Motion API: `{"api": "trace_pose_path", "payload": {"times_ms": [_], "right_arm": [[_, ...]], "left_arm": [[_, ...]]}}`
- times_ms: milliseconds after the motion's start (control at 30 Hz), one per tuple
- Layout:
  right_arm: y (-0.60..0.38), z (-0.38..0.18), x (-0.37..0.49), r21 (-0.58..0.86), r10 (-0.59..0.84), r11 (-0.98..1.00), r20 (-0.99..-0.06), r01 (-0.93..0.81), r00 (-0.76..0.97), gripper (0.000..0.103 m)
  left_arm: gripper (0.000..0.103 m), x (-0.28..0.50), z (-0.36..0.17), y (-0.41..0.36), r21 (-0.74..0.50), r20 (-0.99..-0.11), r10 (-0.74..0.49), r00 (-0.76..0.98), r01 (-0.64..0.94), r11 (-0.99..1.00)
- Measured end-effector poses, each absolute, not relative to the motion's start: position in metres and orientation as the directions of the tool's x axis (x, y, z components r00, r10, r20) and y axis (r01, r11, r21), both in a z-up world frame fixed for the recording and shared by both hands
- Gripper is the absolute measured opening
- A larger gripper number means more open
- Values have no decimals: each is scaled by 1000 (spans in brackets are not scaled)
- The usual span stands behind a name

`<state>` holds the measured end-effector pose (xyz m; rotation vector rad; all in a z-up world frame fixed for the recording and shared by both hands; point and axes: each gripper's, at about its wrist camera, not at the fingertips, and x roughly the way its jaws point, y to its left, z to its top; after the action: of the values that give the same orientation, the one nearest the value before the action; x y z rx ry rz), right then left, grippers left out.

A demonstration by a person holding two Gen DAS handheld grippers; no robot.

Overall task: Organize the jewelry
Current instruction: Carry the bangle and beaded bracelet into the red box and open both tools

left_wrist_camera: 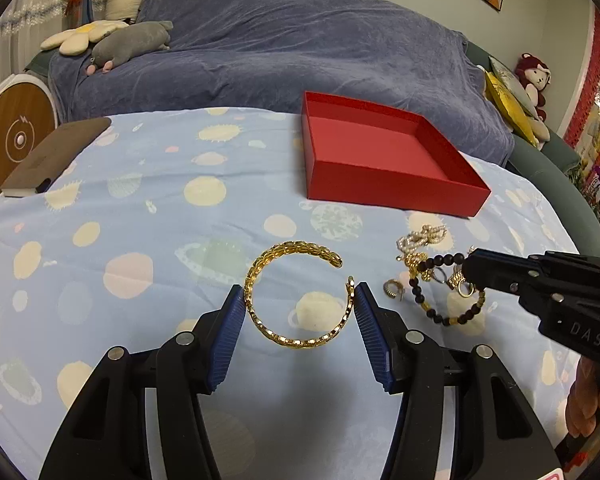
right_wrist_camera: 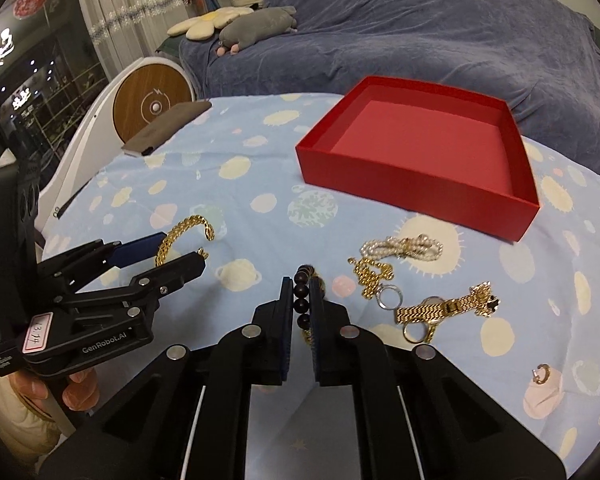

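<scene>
On the planet-print sheet [left_wrist_camera: 140, 208], the gold bangle [left_wrist_camera: 298, 294] sits between the left gripper's [left_wrist_camera: 300, 300] spread pads, touching both; the right gripper [right_wrist_camera: 302, 304] is clamped on the beaded bracelet [right_wrist_camera: 303, 300].

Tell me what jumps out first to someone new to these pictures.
The empty red box on the far side of the spotted blue cloth. Nearer, the left gripper brackets a gold open bangle, while the right gripper pinches a dark bead bracelet beside a tangle of gold chains.
</scene>
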<state>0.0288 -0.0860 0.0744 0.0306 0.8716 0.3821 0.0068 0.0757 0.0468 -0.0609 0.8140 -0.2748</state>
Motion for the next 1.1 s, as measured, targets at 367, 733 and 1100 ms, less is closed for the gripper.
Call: {"api": "trace_pose_path", "payload": {"times_ms": [367, 733, 1100], "right_arm": [[-153, 139, 95, 156, 259, 965, -662, -209, 703, 7], [-203, 108, 230, 128, 151, 988, -694, -85, 704, 7], [-205, 61, 293, 50, 54, 998, -739, -26, 671, 9]], "left_arm": [[53, 74, 108, 31, -107, -655, -306, 691, 315, 943], [53, 213, 101, -43, -52, -664, -268, 698, 315, 948], [55, 289, 66, -65, -37, -733, -211, 647, 272, 962]]}}
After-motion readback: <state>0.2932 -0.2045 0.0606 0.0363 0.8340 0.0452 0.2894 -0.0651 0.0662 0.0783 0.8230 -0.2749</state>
